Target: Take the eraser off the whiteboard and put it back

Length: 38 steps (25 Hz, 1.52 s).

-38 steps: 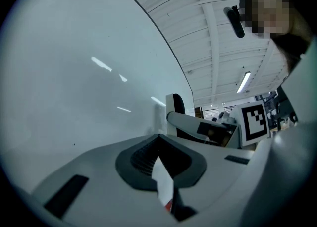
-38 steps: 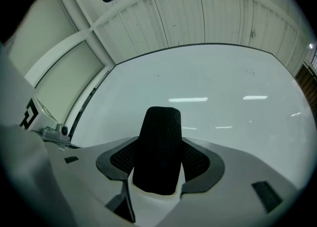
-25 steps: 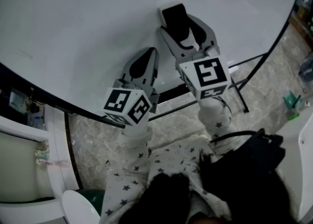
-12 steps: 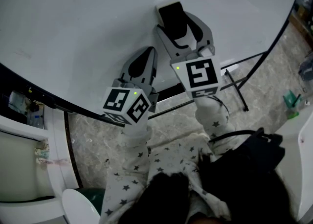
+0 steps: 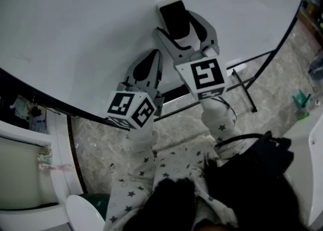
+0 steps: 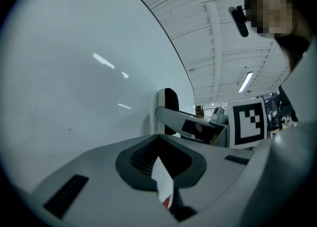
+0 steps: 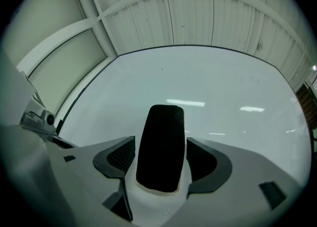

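The jaws of the right gripper (image 7: 163,164) are opening. The eraser (image 7: 162,137) stands between them at the lower centre of the right gripper view, with a thin gap showing on each side, so the pads no longer press on it. The eraser is a long block with a black, rough-textured face and a white edge. It lies flat against the whiteboard (image 7: 218,82), which fills the frame behind it; in the head view it sits at upper centre, just beyond the jaw tips.

It looks light, with a stiff body under a softer face, so it should stand a firm squeeze without harm. The best hold seems to be across its two long sides, near the middle, where the pads meet flat walls.

The left gripper (image 5: 150,62) hangs just beside it at lower left, jaws pressed together on nothing, tips near the board.
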### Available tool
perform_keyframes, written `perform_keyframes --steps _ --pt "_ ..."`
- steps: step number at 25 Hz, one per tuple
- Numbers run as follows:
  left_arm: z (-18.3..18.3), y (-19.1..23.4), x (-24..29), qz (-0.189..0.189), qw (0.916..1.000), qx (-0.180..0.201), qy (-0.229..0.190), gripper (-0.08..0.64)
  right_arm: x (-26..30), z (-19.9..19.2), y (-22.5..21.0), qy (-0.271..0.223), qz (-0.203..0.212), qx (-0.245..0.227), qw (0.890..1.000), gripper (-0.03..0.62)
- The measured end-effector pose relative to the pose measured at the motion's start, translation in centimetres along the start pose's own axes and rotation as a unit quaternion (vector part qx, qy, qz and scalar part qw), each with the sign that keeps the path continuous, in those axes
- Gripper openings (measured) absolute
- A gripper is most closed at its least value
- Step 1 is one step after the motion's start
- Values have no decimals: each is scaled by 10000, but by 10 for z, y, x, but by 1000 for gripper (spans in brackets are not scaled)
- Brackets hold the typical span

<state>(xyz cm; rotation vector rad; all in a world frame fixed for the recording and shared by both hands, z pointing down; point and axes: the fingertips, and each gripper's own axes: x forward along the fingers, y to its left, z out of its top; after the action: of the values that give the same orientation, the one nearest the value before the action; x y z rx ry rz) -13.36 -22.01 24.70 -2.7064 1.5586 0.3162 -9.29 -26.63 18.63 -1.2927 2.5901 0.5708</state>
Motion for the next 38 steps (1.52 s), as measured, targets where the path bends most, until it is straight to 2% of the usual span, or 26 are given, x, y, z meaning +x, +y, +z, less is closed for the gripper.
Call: perform_keyframes --steps 6,11,13,15,19,21,25,30,38 --pt "-1 2 -9 72 10000 -20 -18 2 -21 -3 -2 21 -14 176 9998 308" --pt "-2 -13 -12 48 10000 -9 -18 2 -48 -14 4 330 366 508 9975 307" --pt "-3 -17 -10 26 10000 0 0 2 -55 -18 7 420 538 499 9964 193" --pt "-4 -21 -8 5 10000 -14 11 2 -62 -24 7 519 625 542 9952 118" --pt "-8 -30 -3 -49 9999 -88 26 2 -72 -37 7 715 833 640 9919 14" --pt "-11 -34 1 -56 9999 -110 57 0 -75 -43 9 795 987 640 9899 8" --pt "-16 -40 6 -21 9998 -166 109 2 -80 -59 10 1049 1287 938 9817 8" --pt "-25 -48 10 75 9996 -212 176 2 -82 -69 6 1224 1447 870 9780 8" --pt "-49 -60 11 260 9988 -118 388 2 -96 -84 3 1328 1882 1067 9672 8"
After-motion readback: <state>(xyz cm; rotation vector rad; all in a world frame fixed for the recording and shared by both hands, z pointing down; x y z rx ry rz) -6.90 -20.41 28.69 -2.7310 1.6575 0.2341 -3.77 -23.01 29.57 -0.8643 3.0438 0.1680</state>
